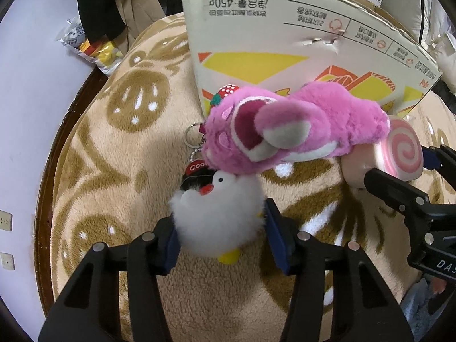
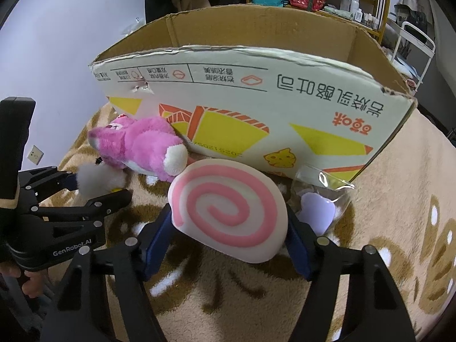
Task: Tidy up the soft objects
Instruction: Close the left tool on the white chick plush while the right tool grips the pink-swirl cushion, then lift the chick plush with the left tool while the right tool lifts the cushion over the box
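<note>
Left wrist: left tongs (image 1: 221,226) clamp white chick (image 1: 218,213) beak-away; right tongs (image 2: 229,235) clamp swirl cushion (image 2: 228,209) crosswise

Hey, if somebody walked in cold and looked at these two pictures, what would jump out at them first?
Probably the bright pink plush bear, lying on the tan patterned blanket against the big printed cardboard box. Next, the pink-and-white swirl cushion between the right gripper's fingers, and the fluffy white penguin toy between the left gripper's.

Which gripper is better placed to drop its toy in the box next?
Right gripper: its swirl roll sits just before the cardboard box. The left gripper and white chick sit behind the pink bear.
</note>
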Demonstrator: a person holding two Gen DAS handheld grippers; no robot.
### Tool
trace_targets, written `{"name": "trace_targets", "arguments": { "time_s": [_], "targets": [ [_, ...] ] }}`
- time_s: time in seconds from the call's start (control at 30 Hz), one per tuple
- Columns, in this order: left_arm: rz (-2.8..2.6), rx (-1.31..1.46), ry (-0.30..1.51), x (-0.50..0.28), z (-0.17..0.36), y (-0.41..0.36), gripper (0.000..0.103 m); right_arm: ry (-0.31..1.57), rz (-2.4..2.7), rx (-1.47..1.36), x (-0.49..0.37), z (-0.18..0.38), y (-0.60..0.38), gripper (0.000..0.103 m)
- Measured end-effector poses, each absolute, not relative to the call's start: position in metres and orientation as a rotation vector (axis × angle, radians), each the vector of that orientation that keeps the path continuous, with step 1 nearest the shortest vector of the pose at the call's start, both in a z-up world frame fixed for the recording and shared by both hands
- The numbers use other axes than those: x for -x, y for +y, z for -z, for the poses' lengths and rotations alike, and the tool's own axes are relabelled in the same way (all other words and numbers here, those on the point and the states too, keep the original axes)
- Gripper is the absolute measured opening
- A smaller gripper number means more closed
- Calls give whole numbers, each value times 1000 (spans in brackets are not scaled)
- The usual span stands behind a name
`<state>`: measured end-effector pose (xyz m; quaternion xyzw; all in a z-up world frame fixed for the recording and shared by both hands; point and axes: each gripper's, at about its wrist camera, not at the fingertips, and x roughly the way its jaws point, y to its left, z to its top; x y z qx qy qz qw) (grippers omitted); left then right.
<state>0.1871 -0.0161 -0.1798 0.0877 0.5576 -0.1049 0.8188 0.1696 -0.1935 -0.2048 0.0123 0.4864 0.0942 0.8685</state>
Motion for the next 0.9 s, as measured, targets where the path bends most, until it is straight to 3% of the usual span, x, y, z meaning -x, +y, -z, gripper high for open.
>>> {"name": "trace_targets", "arguments": {
  "time_s": [0.23, 0.33, 0.47, 0.9],
  "targets": [
    [245, -190, 1125, -189, 179, -14, 52, 1020, -198, -28, -169, 205, -192, 76],
    [265, -154, 1137, -192, 181, -11, 41, 1021, -201, -29, -169, 204, -192, 75],
    [259, -145, 1130, -192, 180, -11, 35, 1023, -204, -36, -168, 204, -194, 69],
    [216, -121, 1086, -181, 165, 1, 33, 1005, -189, -29, -157, 194, -193, 63]
  ]
}}
